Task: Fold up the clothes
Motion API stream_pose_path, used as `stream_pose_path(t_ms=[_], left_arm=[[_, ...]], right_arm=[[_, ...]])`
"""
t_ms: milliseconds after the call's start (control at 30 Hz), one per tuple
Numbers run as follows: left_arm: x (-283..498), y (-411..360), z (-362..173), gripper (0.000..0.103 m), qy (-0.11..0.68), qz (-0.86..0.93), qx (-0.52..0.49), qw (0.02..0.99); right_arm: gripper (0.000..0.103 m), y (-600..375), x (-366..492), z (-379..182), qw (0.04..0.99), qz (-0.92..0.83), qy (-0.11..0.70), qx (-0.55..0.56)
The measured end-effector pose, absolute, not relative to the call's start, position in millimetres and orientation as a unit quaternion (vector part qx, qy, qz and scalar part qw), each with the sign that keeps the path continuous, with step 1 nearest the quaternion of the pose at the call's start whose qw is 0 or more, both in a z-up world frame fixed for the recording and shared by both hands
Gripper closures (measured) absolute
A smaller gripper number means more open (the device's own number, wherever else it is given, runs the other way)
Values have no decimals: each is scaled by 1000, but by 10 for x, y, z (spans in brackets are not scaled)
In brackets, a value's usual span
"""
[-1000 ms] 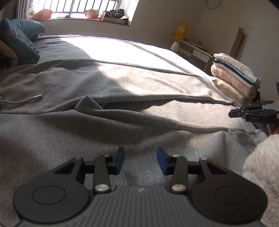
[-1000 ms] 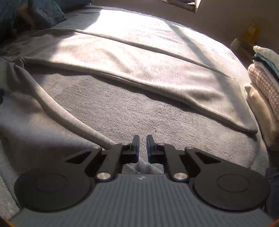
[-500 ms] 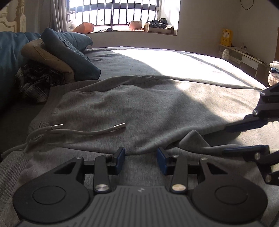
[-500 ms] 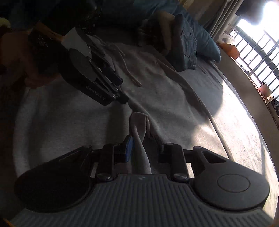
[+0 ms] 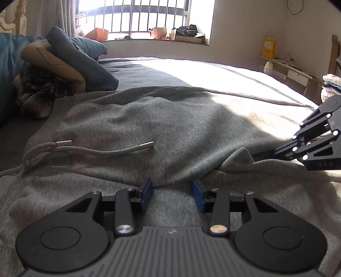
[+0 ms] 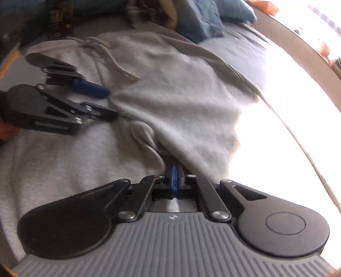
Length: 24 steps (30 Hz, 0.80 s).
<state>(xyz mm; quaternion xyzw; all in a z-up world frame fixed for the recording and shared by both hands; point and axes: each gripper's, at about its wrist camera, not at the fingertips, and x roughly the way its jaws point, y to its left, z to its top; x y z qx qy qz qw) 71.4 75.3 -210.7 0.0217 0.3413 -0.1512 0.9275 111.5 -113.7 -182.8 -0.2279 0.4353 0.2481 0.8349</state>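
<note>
A grey sweatshirt (image 5: 170,127) covers the bed (image 5: 191,70); window (image 5: 136,17) at top. Left gripper (image 5: 172,195) stands half-open, empty. Right gripper (image 6: 175,178) is clamped, apparently on sweatshirt fabric.

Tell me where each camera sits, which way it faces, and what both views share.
Left wrist: on the left gripper, looking along its open fingers across the grey hoodie toward the pillows and window; the right gripper enters at right.
Right wrist: on the right gripper, angled down at the hoodie, jaws shut on a fold; the left gripper and part of a hand show at left.
Shared: hoodie, drawstring, pillows, each other's gripper.
</note>
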Motion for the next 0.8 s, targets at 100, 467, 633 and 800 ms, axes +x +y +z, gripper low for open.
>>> stream_pose_path(t_ms=[100,467,633,800], left_arm=[[713,757,-2082,59,340,-155,23,927],[746,515,-1970,57,310,-174,47,933],[833,504,-2074,53,328,-150,38,932],[856,513,-2096,51,328,-150,41,932]], right_arm=[[103,-1434,1181,-1734,842,257,460,-112],[63,-1313,1531,-1829,761,286,556,175],[99,-1516,1448,-2035,766,237,549,237],[101,-1811,1401,-2243,738,209,551,330]])
